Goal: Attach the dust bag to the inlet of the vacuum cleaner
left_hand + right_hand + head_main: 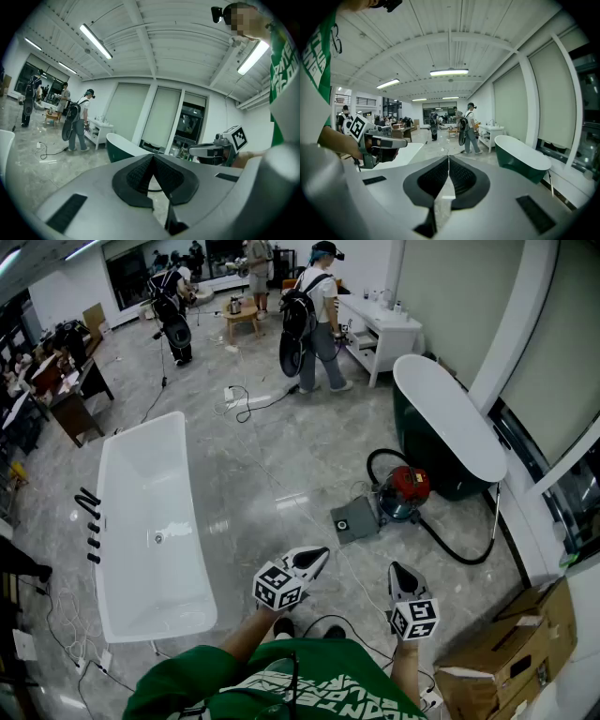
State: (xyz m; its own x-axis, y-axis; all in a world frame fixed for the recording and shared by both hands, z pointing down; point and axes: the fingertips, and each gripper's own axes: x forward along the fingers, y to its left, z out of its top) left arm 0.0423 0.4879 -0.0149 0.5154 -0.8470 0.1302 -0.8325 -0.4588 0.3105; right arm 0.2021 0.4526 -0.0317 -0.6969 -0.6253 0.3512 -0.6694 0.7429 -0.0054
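A red vacuum cleaner (405, 489) with a black hose (459, 552) stands on the marble floor beside the dark green tub. A flat grey dust bag (354, 519) with a round black hole lies on the floor, touching the vacuum's left side. My left gripper (322, 554) is held in the air below the bag, shut and empty; in the left gripper view its pads (140, 173) meet at the tip. My right gripper (395, 567) hovers to its right, also shut with nothing in it (448, 158). Each gripper shows in the other's view: right (220, 149), left (377, 140).
A white bathtub (141, 521) lies on the left. A dark green tub with a white rim (450, 427) stands behind the vacuum. Cardboard boxes (506, 652) sit at the lower right. Cables (246, 401) cross the floor, and people (314, 320) stand further back.
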